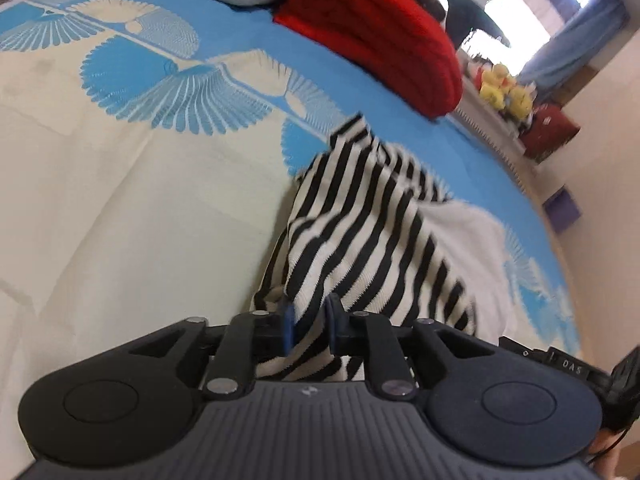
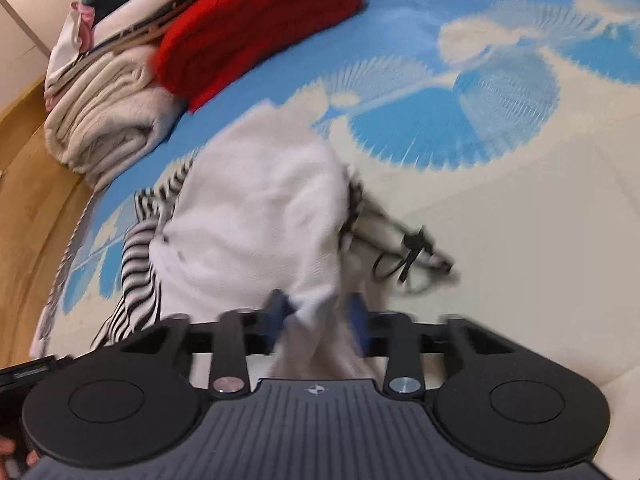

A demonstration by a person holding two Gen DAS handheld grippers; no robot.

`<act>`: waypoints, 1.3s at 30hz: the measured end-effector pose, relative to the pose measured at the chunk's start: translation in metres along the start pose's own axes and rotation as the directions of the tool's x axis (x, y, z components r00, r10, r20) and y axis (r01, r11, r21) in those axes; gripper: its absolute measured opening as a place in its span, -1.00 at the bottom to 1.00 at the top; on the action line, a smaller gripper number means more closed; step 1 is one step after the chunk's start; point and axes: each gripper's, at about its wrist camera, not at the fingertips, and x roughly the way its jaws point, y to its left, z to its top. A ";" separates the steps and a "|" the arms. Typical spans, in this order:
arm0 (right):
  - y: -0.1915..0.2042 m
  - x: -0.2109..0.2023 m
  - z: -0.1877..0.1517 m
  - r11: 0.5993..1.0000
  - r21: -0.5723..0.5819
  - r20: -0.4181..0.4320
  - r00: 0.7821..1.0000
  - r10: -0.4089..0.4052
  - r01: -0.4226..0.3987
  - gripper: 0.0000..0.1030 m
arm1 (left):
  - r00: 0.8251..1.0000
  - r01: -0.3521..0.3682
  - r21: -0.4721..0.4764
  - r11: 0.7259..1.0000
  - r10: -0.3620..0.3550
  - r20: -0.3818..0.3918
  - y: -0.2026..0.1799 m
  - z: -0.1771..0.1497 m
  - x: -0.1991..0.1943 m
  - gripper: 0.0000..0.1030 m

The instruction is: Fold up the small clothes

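The left gripper (image 1: 310,322) pinches the near edge of the striped garment (image 1: 360,232). Its two blue pads sit close together with the black-and-white cloth squeezed between them. From there the garment runs away from the gripper, toward the red folded blanket (image 1: 372,32) at the far side of the bed (image 1: 120,200). So its long way points from the gripper to the red blanket.

The right gripper (image 2: 318,316) has the white part of the same garment (image 2: 256,216) between its pads. The pads stand wider apart, and the picture is blurry, so I cannot tell if they press the cloth yet. Both grippers look about as close to the near edge as each other, so I think they can lift it together and fold it toward the red blanket.

The left view shows mostly stripes. Only the right view shows the big white part and a thin black string (image 2: 404,260) on the side away from the cream blankets (image 2: 108,120), which sit beside the red blanket.
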 end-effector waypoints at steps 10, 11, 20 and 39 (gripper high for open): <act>0.058 -0.009 -0.003 0.909 -0.415 0.129 0.988 0.083 -0.022 0.07 | 0.999 -0.023 0.010 1.000 0.023 0.031 -0.023 0.015 0.016 -0.04; 0.063 -0.003 -0.006 0.892 -0.451 0.128 0.989 0.069 -0.004 0.07 | 0.999 -0.040 0.018 0.999 0.039 0.021 -0.026 0.014 0.020 0.00; 0.076 -0.013 0.001 0.851 -0.523 0.248 0.964 0.099 0.047 -1.00 | 0.991 -0.129 0.054 0.990 0.128 0.031 -0.026 0.012 0.027 -0.64; 0.041 0.027 0.047 0.961 -0.275 0.181 0.981 0.064 -0.012 -0.01 | 0.984 -0.155 0.053 0.986 0.149 0.101 -0.017 0.027 0.008 -0.20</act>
